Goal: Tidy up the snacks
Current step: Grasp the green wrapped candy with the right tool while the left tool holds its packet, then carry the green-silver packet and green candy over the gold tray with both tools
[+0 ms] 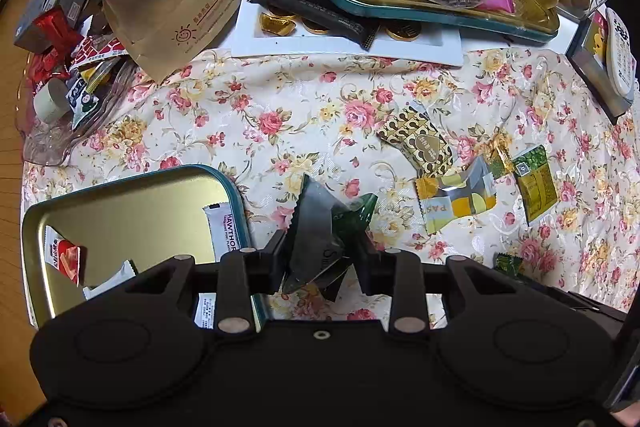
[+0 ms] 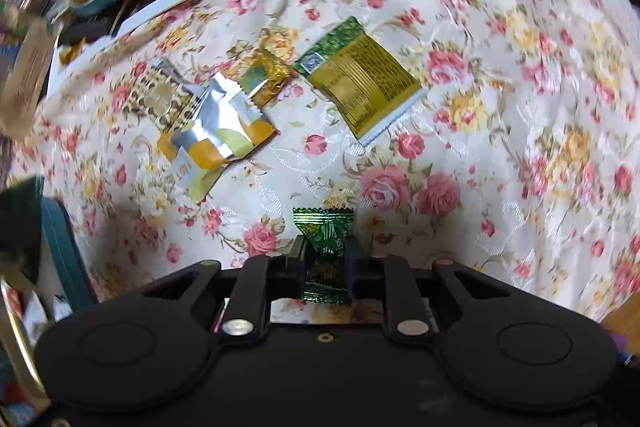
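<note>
Mid-sort, both tongs loaded: left gripper (image 1: 320, 259) clamps a dark packet (image 1: 316, 227) just right of the tin (image 1: 120, 183), right gripper (image 2: 325, 263) pinches a green candy (image 2: 325, 247) above the cloth (image 2: 500, 107) right of it; next, likely drop each into the tin.

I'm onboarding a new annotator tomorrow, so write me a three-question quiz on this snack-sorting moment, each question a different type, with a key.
1. True or false: the right tool is empty.
2. Multiple choice: the left tool grips A) a gold coin, B) a dark silver-and-green packet, C) a glass jar.
3. Fill in: the near tin tray beside the left tool lies on a ____ tablecloth.

Key
1. False: it is shut on a green candy.
2. B
3. floral
</note>
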The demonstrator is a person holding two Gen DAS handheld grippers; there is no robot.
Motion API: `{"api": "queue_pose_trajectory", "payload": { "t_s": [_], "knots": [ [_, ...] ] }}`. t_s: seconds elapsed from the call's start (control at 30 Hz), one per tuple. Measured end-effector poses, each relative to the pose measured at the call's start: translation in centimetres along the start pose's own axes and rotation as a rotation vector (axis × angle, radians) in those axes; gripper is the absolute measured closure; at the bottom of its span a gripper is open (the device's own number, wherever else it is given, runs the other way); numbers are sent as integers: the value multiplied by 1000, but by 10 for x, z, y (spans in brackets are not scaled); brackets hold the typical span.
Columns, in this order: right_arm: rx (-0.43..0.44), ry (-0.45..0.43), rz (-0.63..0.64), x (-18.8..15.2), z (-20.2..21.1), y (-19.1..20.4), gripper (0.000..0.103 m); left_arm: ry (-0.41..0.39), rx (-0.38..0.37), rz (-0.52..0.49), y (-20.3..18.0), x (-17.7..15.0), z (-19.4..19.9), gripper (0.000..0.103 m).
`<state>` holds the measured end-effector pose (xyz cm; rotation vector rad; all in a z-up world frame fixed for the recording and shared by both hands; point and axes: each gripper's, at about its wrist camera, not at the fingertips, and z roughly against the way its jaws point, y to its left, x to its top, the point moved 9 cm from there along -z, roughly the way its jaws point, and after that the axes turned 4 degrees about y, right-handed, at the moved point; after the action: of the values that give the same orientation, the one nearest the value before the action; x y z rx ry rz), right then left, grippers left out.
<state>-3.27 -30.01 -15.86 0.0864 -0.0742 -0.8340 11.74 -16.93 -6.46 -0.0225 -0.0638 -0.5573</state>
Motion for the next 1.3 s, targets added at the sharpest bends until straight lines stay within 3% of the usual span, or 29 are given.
{"api": "queue_pose_trajectory", "payload": {
  "t_s": [0.1,0.3,0.63,1.0,1.17,1.3],
  "knots": [
    [-23,-47,27,5,7,2,84,-8,1,8,4,0,3,60],
    [43,-111,-24,19,35,0,84,-27,4,37,25,-2,10,60],
    [121,-183,5,23,73,27,83,-82,31,206,110,-17,26,60],
    [200,-201,106,3,98,94,83,-95,45,371,191,-38,28,60],
    [243,-200,182,-13,108,136,83,-99,25,386,205,-50,29,60],
    [271,-202,236,-27,114,168,83,-110,52,390,221,-60,31,60]
  ]
}}
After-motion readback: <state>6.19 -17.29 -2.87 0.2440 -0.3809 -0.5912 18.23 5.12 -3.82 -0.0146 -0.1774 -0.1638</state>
